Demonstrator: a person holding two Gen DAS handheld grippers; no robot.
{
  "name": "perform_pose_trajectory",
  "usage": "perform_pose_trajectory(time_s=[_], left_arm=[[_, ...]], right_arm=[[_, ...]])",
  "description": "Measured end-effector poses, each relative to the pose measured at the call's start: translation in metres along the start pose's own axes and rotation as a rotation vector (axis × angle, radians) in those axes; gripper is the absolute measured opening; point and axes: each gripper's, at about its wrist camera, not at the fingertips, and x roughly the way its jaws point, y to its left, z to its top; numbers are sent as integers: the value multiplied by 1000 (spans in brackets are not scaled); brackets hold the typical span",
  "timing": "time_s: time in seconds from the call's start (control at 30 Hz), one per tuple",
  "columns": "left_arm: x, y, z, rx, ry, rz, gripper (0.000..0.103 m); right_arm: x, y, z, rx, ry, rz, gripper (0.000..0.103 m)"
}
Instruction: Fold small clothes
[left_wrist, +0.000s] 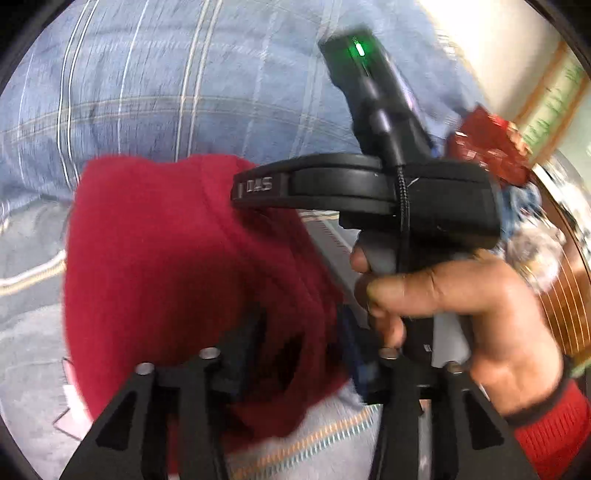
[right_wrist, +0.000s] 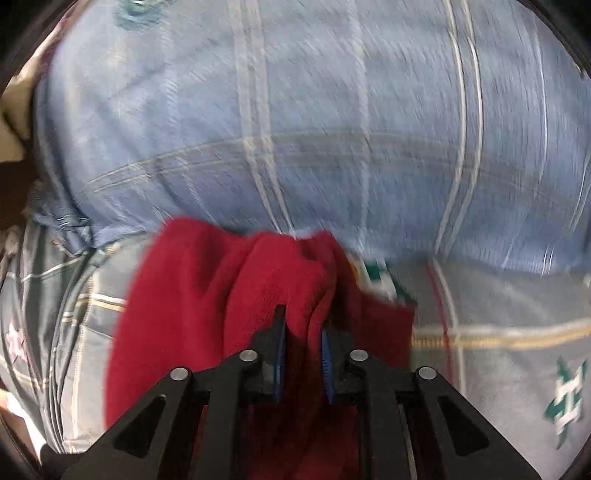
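From the left wrist, the left tool (left_wrist: 295, 373) has its fingers spread, whether gripping the red fleece garment (left_wrist: 177, 266) draped over them I cannot tell; the right hand (left_wrist: 480, 317) holds its tool alongside.

From the right wrist, the right tool (right_wrist: 303, 354) is clamped on a fold of the garment (right_wrist: 207, 295), above a plaid bedsheet (right_wrist: 498, 332).

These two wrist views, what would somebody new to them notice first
The red fleece garment stands out first, bunched low in the middle of both views, with the right gripper shut on a fold of it. Next comes the blue plaid bedding filling the background. In the left wrist view, the other gripper's black body sits right of centre, gripped by a bare hand with a red cuff.
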Motion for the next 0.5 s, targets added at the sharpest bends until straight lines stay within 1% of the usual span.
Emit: perform_pose_trajectory(time_s=[0.03, 0.07, 0.1, 0.13, 0.17, 0.2, 0.23, 0.3, 0.37, 0.43, 0.47, 0.5], left_arm=[[-15, -1, -3, 27, -16, 7, 65], [-35, -1, -8, 50, -45, 17, 67], [-49, 2, -13, 62, -69, 28, 70], [-62, 5, -17, 69, -88, 43, 71], [-76, 9, -24, 74, -105, 67, 72], [-89, 13, -34, 74, -117, 112, 72], [-95, 19, -40, 68, -119, 151, 72], [-101, 29, -55, 44, -104, 220, 72], [-99, 35, -64, -7, -69, 236, 71], [-97, 38, -69, -51, -44, 230, 71], [-92, 37, -65, -55, -45, 231, 71], [-92, 33, -64, -51, -50, 242, 71]], right_arm=[[-3, -5, -3, 26, -14, 9, 32], [-13, -12, -5, 61, -37, 32, 36], [-21, -16, -8, 82, -47, 57, 44], [-30, -22, -11, 103, -55, 92, 50], [-43, -25, -17, 122, -69, 128, 60], [-52, -27, -22, 127, -79, 153, 67], [-64, -27, -30, 122, -90, 184, 69], [-72, -25, -42, 107, -87, 212, 75], [-69, -20, -53, 113, -64, 217, 76], [-57, -11, -61, 109, -21, 224, 76], [-53, -7, -64, 98, -10, 216, 73], [-50, -2, -65, 80, -12, 197, 48]])
